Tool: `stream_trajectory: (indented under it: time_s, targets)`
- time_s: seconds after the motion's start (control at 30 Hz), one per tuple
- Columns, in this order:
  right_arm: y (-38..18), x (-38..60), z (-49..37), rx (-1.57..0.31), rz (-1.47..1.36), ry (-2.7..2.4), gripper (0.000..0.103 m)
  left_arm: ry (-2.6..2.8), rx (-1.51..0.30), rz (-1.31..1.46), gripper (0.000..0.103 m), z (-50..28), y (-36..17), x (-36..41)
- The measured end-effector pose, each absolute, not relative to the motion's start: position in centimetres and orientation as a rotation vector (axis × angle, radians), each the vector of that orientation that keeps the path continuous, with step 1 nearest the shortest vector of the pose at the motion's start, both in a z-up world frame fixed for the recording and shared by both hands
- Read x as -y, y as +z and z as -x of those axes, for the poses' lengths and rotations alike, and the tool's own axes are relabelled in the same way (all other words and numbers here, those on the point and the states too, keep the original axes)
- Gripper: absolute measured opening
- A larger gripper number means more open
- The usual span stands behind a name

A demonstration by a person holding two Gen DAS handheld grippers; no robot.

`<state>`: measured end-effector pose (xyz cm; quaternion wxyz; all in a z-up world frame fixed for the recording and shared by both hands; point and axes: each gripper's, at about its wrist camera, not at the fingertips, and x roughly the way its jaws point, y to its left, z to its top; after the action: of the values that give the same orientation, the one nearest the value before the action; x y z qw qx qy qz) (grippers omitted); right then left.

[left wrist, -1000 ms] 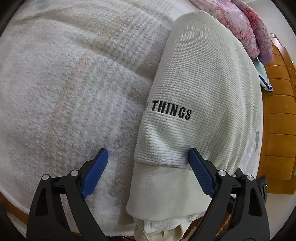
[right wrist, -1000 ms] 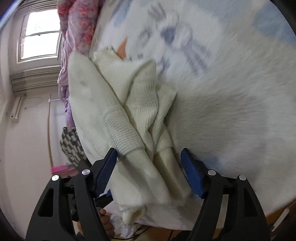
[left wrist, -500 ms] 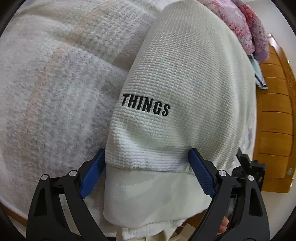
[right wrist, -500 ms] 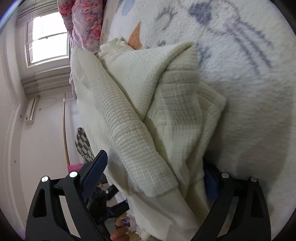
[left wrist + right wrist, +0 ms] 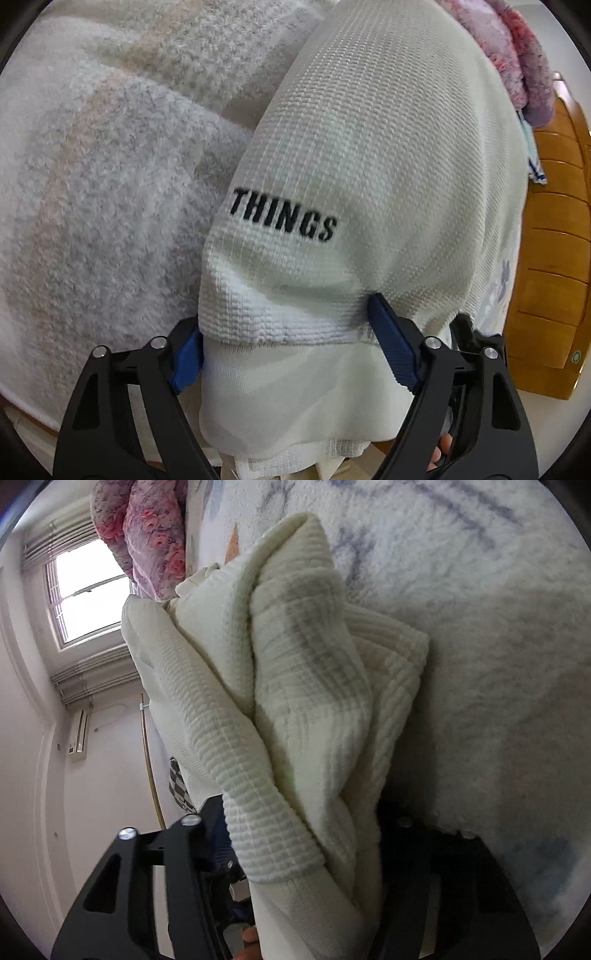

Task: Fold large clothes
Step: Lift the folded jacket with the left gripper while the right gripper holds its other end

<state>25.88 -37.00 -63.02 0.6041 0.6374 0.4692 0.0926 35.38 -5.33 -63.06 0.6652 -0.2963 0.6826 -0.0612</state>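
Both right gripper [image 5: 299,834] fingers [image 5: 218,834] half-buried under bunched sweater [image 5: 295,701].

Cream waffle-knit sweater [image 5: 388,147], black lettering [image 5: 284,218]

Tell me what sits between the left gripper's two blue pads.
In the left wrist view, the left gripper is closing on the white sweater's folded hem edge.

A fleecy blanket [image 5: 110,184], pink floral quilt [image 5: 155,535], wooden headboard [image 5: 554,258], window [image 5: 85,598].
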Motion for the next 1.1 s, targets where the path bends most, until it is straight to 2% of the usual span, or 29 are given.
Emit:
stream_trajectory:
  time_s: [0.07, 0.1, 0.13, 0.2, 0.63, 0.87, 1.1]
  targets:
    - [-62.4, 37.0, -25.5, -1.082, -1.488, 0.234, 0.031, -0.133, -1.542, 0.660, 0.053, -35.7, -62.4, 5.2]
    - [-61.7, 37.2, -25.3, -1.089, -1.455, 0.233, 0.030, -0.137, -1.531, 0.650, 0.037, -35.6, -61.8, 5.1]
    - [-60.3, 36.8, -25.6, -1.103, -1.398, 0.235, 0.030, -0.145, -1.521, 0.650, 0.029, -35.4, -61.3, 4.9]
    - [-57.9, 36.2, -25.8, -1.105, -1.358, 0.256, 0.029, -0.167, -1.492, 0.667, 0.026, -35.1, -59.2, 4.5]
    - [-40.0, 32.4, -28.0, -1.044, -1.214, 0.451, 0.028, -0.267, -1.315, 0.582, 0.023, -36.4, -39.2, 1.4]
    - [-34.5, 26.1, -29.5, -1.081, -1.153, 0.527, 0.028, -0.307, -1.258, 0.607, 0.023, -35.9, -34.1, -5.4]
    - [-30.2, 15.8, -33.4, -1.035, -1.078, 0.579, 0.028, -0.341, -1.166, 0.607, 0.023, -38.9, -29.8, -16.9]
